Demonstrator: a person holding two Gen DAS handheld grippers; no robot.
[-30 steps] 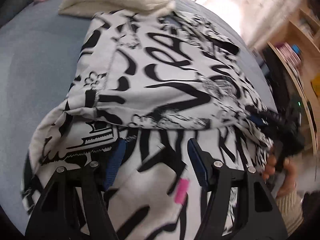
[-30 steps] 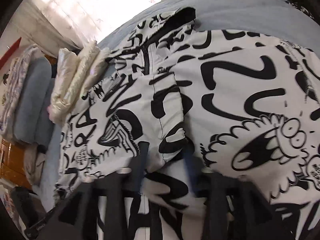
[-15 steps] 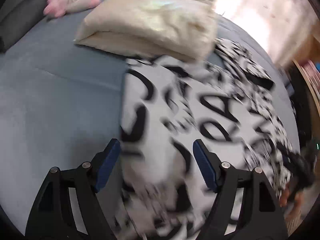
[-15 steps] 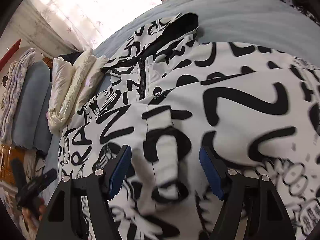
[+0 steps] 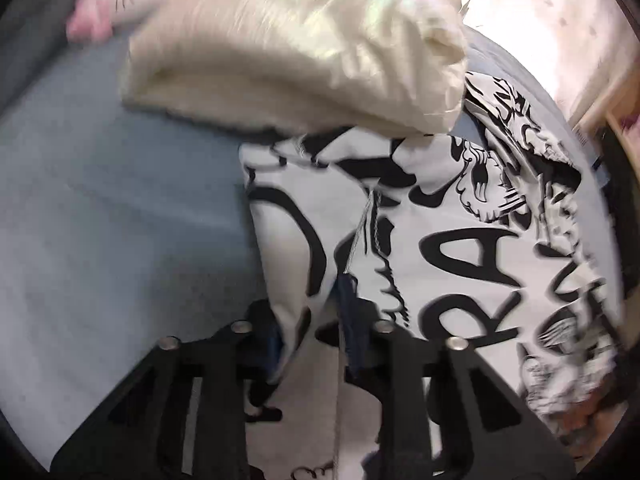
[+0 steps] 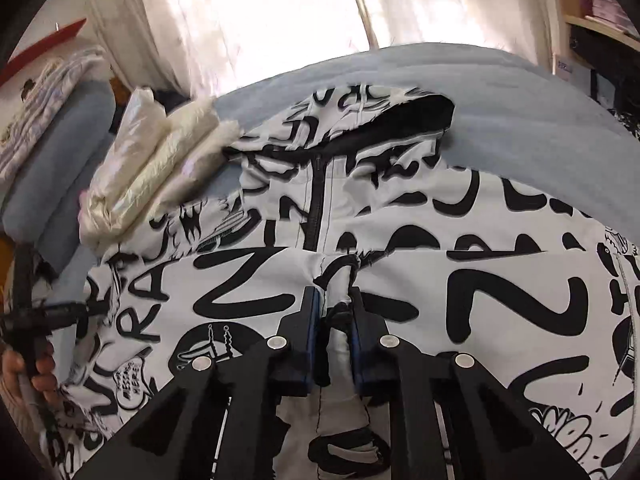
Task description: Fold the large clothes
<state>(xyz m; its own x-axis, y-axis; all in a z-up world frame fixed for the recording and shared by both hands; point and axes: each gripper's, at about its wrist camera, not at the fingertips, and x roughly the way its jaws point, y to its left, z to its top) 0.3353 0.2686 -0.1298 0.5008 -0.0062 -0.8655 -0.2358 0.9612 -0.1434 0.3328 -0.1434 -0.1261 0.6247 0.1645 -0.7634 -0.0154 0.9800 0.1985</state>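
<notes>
Your left gripper [image 5: 316,332]: jaws closing on hooded jacket [image 5: 460,240] edge, lower centre | your right gripper [image 6: 334,320]: jaws closing, pinching jacket fold

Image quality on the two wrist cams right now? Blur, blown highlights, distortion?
Left wrist: motion blur smears the cream folded garment and pink plush toy; window corner blown out. Right wrist: sharper; printed jacket and right gripper read crisply, but the curtained window is overexposed. Both: heavy fisheye bending, dark vignette at the edges.
</notes>
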